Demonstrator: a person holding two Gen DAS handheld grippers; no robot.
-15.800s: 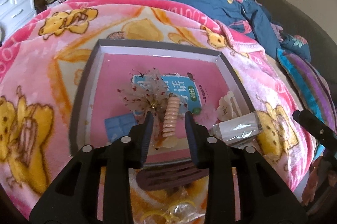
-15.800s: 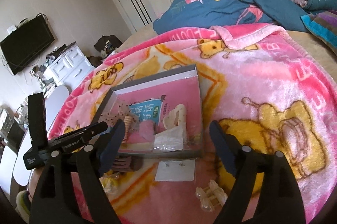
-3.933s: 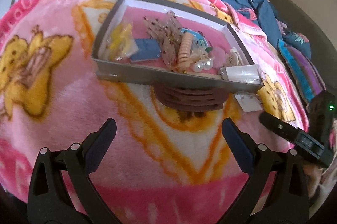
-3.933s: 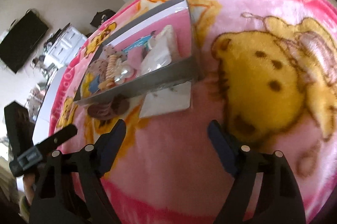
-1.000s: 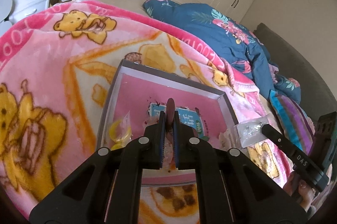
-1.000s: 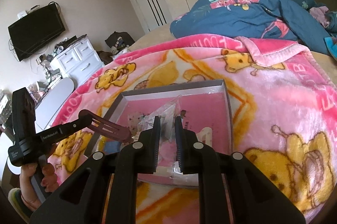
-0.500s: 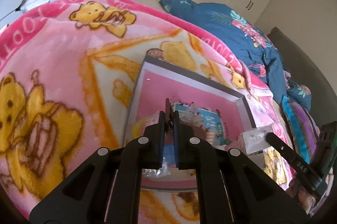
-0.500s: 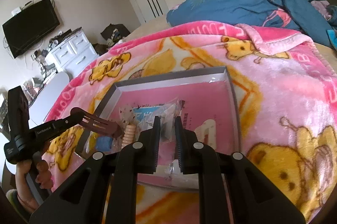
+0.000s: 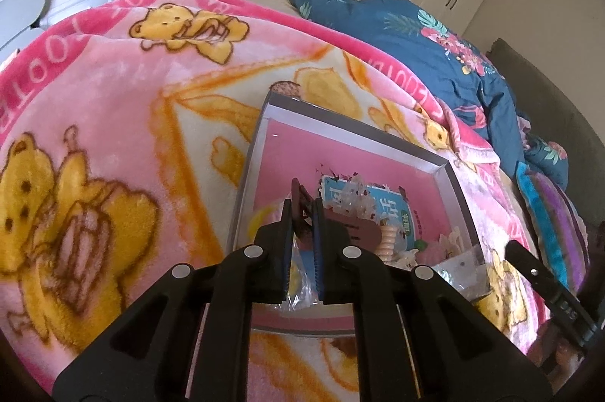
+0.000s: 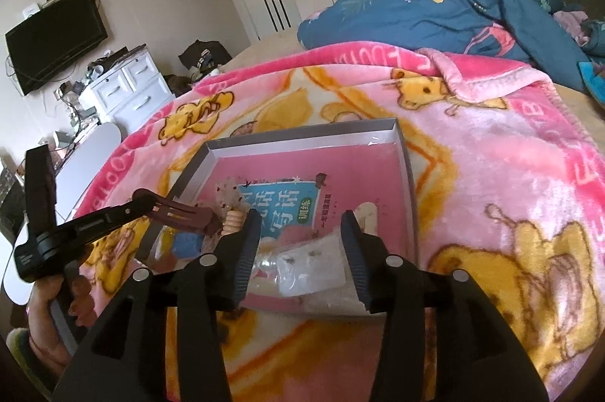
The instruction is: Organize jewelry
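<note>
A grey box [image 9: 351, 126] with a pink floor lies on the pink bear blanket; it also shows in the right wrist view [image 10: 302, 133]. Inside are a blue booklet [image 10: 287, 205], hair clips and small clear bags. My left gripper [image 9: 302, 209] is shut on a brown hair comb [image 9: 351, 232] and holds it over the box's near left part; the comb shows in the right wrist view [image 10: 181, 213]. My right gripper [image 10: 300, 232] is open and empty above a clear earring bag [image 10: 310, 266] lying at the box's near right edge.
A blue floral duvet [image 10: 435, 5] lies at the far end of the bed. A white dresser [image 10: 124, 88] and a wall television [image 10: 53, 39] stand to the left. A striped pillow [image 9: 556, 216] lies at the right.
My right gripper has opened and let go of the clear bag, which now lies in the box. My left gripper has moved lower over the box with the comb.
</note>
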